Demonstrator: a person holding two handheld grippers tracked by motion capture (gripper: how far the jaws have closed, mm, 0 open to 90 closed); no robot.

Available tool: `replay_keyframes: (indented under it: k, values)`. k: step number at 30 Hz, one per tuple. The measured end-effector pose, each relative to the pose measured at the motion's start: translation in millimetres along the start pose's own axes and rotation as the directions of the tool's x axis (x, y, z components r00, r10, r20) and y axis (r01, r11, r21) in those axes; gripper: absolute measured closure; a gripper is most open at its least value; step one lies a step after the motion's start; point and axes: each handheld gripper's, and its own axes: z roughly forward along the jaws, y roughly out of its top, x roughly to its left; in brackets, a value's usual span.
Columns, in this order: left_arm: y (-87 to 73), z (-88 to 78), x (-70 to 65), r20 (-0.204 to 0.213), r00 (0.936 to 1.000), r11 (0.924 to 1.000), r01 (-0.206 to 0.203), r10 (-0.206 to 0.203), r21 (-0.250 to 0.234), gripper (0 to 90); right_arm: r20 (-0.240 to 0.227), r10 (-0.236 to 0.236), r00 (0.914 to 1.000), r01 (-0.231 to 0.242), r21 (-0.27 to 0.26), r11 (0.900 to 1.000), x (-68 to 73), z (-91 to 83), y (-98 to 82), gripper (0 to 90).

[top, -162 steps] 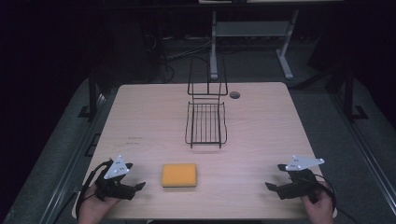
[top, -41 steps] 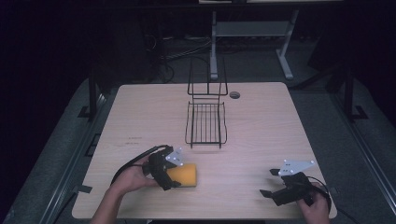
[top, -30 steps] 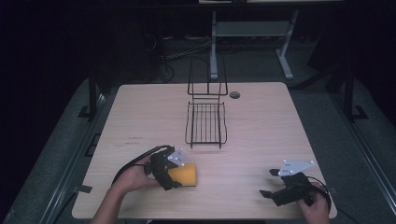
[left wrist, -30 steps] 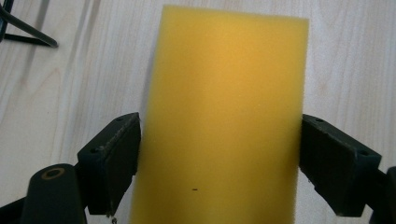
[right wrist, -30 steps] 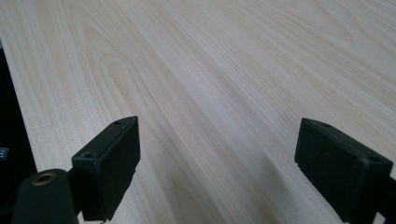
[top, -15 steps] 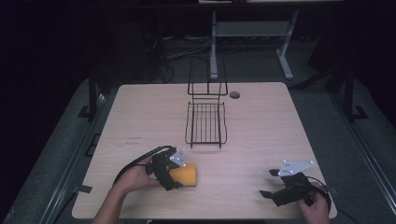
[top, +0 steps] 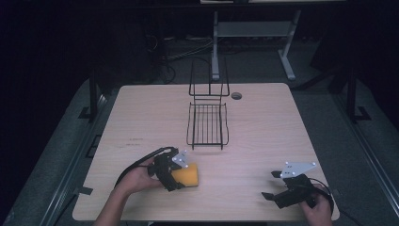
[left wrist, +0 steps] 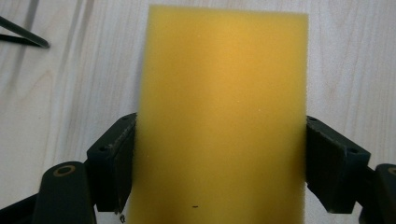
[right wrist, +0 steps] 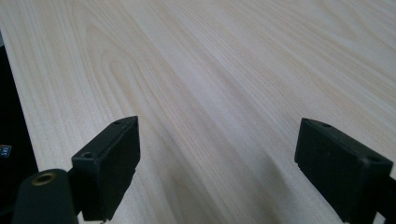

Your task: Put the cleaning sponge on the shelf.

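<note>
Now, sponge: yellow sponge (left wrist: pixel 219 116) sits between the 2 jaws of the left gripper (top: pixel 176 172), clamped across its long sides.
Handling: likely light, soft, compressible; mid-side hold suits.
Right gripper (top: pixel 282 188): jaws apart, nothing between, low over wooden table (right wrist: pixel 210 70).
Ahead: wire rack (top: pixel 207 123), beyond sponge; path looks unobstructed.

Lit evenly from above on the table (top: pixel 263 127) — dark and murky all round it, floor barely readable. Soft, grainy from the high view. Close ahead of the left gripper (left wrist: pixel 219 177), the sponge (left wrist: pixel 219 116) blurred, out of focus. Between the right gripper's (right wrist: pixel 219 172) jaws, faint soft shadows on sharp wood grain — no glare.
</note>
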Motion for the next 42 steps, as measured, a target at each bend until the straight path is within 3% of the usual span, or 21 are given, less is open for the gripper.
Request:
replay_keyframes:
  k: [8,13,22,34,42]
  values:
    - [-0.2,-7.7,0.6,-0.017,0.9999,0.9998,0.0,0.0,-0.017,21.4,0.003,-0.004,1.0,0.004,-0.004,1.0,-1.0,-0.4,-0.5,13.9]
    - [-0.3,-13.3,2.2,-0.025,0.9995,0.9987,0.019,-0.021,-0.047,21.3,0.003,-0.001,1.0,0.001,-0.003,1.0,-0.9,-0.2,-0.3,13.8]
    - [5.8,-17.4,3.3,-0.033,0.9993,0.999,0.014,-0.015,-0.042,21.3,0.0,-0.003,1.0,0.003,-0.003,1.0,-0.9,-0.1,-0.4,13.8]
    - [10.0,-22.5,8.9,-0.03,0.9984,0.9968,0.047,-0.049,-0.065,21.3,0.006,0.0,1.0,0.0,-0.002,1.0,-0.4,0.9,-0.3,13.8]
    - [19.9,-22.9,9.9,-0.032,0.9986,0.9971,0.041,-0.043,-0.064,21.2,0.011,-0.006,0.9999,0.006,0.001,1.0,0.4,1.2,0.4,13.9]
